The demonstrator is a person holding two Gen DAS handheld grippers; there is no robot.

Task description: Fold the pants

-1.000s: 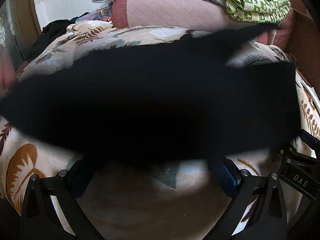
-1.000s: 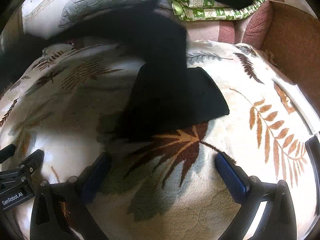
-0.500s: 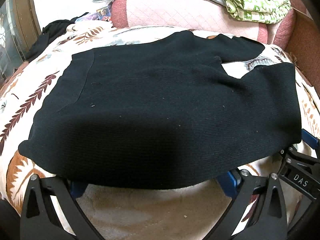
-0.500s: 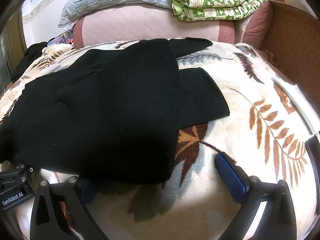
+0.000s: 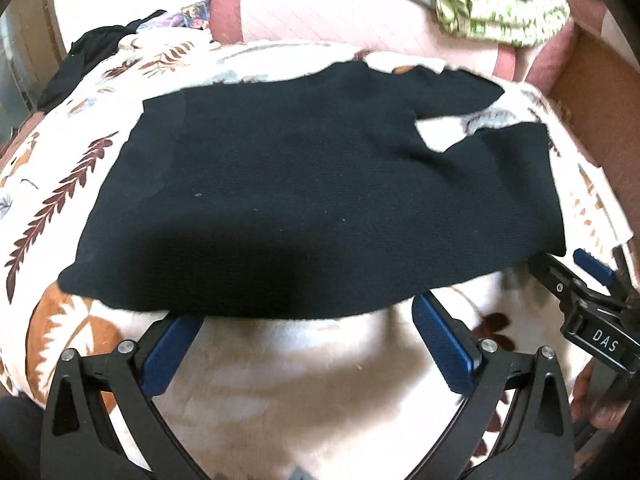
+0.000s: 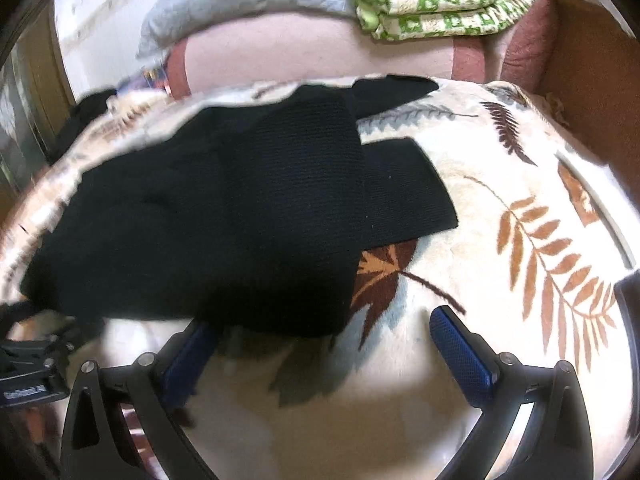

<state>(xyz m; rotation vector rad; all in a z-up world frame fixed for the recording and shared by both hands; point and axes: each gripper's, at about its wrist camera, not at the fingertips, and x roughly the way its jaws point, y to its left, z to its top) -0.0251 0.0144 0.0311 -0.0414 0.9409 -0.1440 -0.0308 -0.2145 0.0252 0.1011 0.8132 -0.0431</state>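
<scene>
1 pr black knit pants [image 5: 304, 208], lying flat on cream leaf-print fleece blanket [image 5: 320, 392], just ahead of both fingertip pairs. 2 legs splay apart on far side. Left gripper [image 5: 308, 332] & right gripper [image 6: 320, 332]: fingers spread wide, nothing pinched.

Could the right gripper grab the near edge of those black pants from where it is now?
Probably yes. The right gripper is open and just short of the near edge of the black pants, which lie on the leaf-print blanket. Nothing sits between them; one finger already reaches the hem.
</scene>
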